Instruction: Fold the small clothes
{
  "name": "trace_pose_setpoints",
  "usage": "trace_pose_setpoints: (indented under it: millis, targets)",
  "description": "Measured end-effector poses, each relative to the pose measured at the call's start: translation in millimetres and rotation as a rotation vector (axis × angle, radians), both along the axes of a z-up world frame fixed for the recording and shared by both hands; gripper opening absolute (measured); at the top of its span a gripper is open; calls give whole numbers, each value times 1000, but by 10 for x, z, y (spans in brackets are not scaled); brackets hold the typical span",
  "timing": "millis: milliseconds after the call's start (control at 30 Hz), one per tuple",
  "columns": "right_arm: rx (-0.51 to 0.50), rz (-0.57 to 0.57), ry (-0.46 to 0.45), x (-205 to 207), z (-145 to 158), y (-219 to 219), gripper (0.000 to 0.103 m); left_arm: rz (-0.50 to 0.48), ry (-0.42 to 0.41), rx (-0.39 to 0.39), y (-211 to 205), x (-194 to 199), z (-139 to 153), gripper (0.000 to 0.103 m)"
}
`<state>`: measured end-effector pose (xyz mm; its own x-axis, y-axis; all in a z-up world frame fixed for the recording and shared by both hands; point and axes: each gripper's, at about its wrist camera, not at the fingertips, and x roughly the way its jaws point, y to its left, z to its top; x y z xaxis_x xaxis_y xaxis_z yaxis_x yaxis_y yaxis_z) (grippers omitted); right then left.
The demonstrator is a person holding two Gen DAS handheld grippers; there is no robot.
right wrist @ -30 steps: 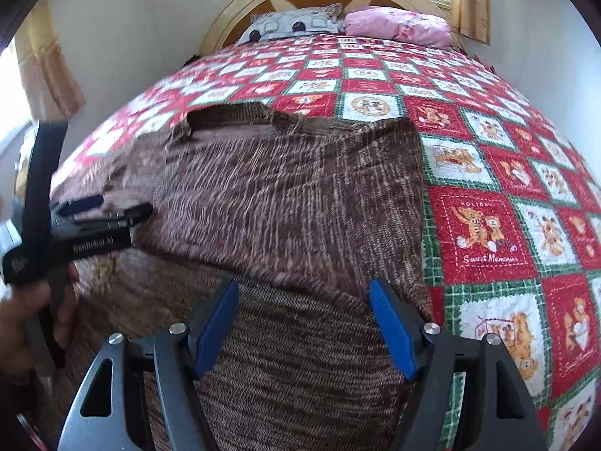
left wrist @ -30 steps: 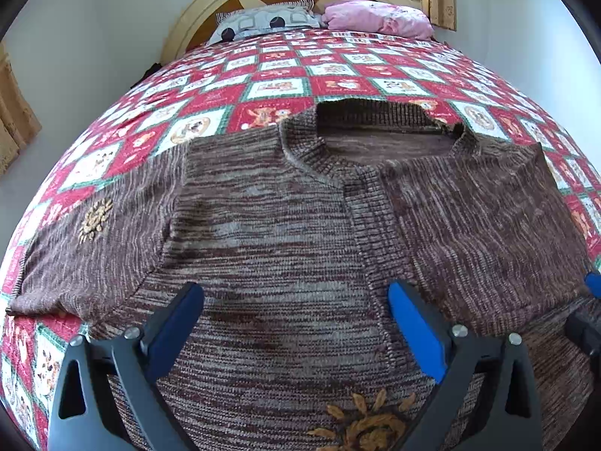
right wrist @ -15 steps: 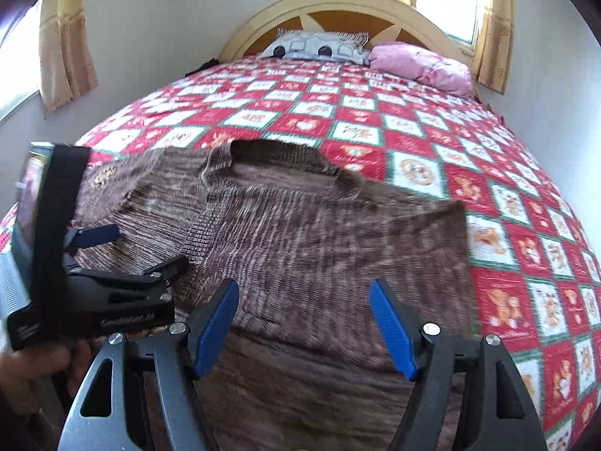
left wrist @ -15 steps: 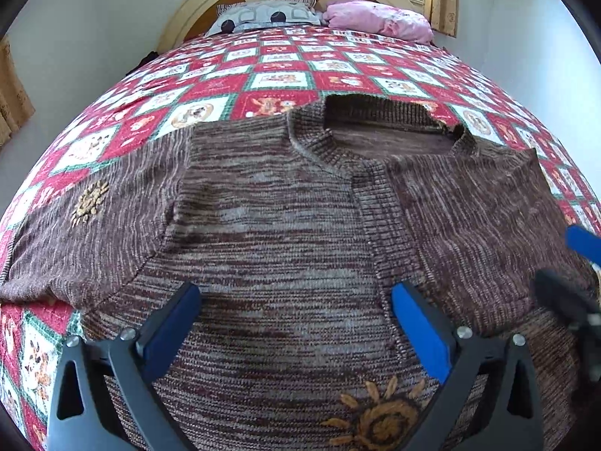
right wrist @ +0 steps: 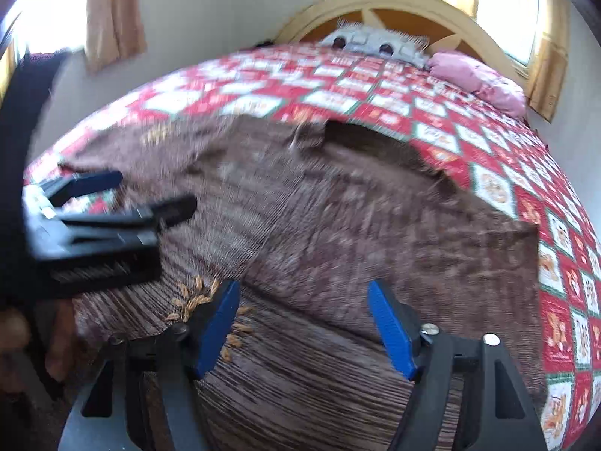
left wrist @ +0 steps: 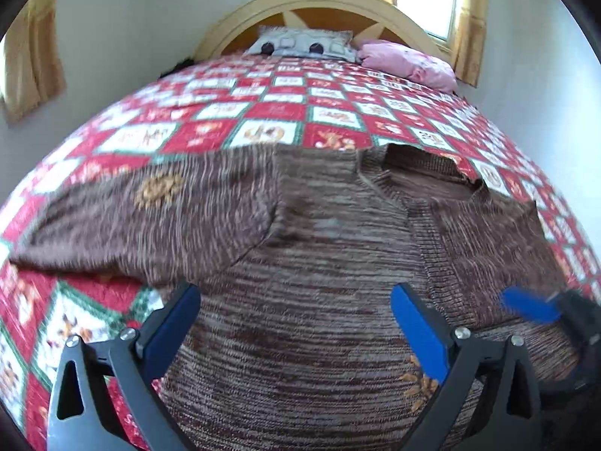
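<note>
A brown knitted sweater [left wrist: 319, 255] lies flat on the quilt, neck away from me, also in the right wrist view [right wrist: 338, 225]. Its right side is folded over the body; its left sleeve [left wrist: 150, 218] with a gold flower lies stretched out to the left. My left gripper [left wrist: 296, 323] is open and empty above the sweater's lower body. My right gripper [right wrist: 304, 323] is open and empty above the lower right part. The left gripper shows at the left in the right wrist view [right wrist: 124, 199]; a blue tip of the right gripper shows in the left wrist view [left wrist: 529, 304].
The sweater lies on a red, white and green patchwork quilt [left wrist: 263, 112] covering a bed. A grey pillow [left wrist: 300, 43] and a pink pillow [left wrist: 409, 64] lie against the wooden headboard [left wrist: 319, 3]. Walls and curtained windows surround the bed.
Both grippers have swung leftward and pulled back a little from the sweater, staying open. The left sleeve now sits nearer the centre of the left wrist view. The sweater has not moved.
</note>
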<state>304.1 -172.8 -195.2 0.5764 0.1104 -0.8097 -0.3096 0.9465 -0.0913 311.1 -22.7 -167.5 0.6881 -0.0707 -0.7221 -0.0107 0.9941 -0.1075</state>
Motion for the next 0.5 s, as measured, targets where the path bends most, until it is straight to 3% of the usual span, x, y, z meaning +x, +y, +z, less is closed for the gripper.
trace_pose_setpoints:
  millis: [67,100,133,433,467,500]
  targets:
    - [-3,-9,1,27,-6,49,32,10,2,-29,31,9,-20,103]
    - [-5,-15,1,33,10,61,10,8,7,-40,41,23,-32,103]
    - [6,-22,0,41,41,74,5,8,12,-48,48,23,-44,103]
    - [-28,-2,2,12,-13,263,7,32,-7,-109,140,-17,-46,103]
    - [-33,-1,5,-6,6,254,9,31,-3,-110,143,-10,-53,103]
    - [-45,2,8,-16,19,254,25,29,2,-111,141,-3,-60,103]
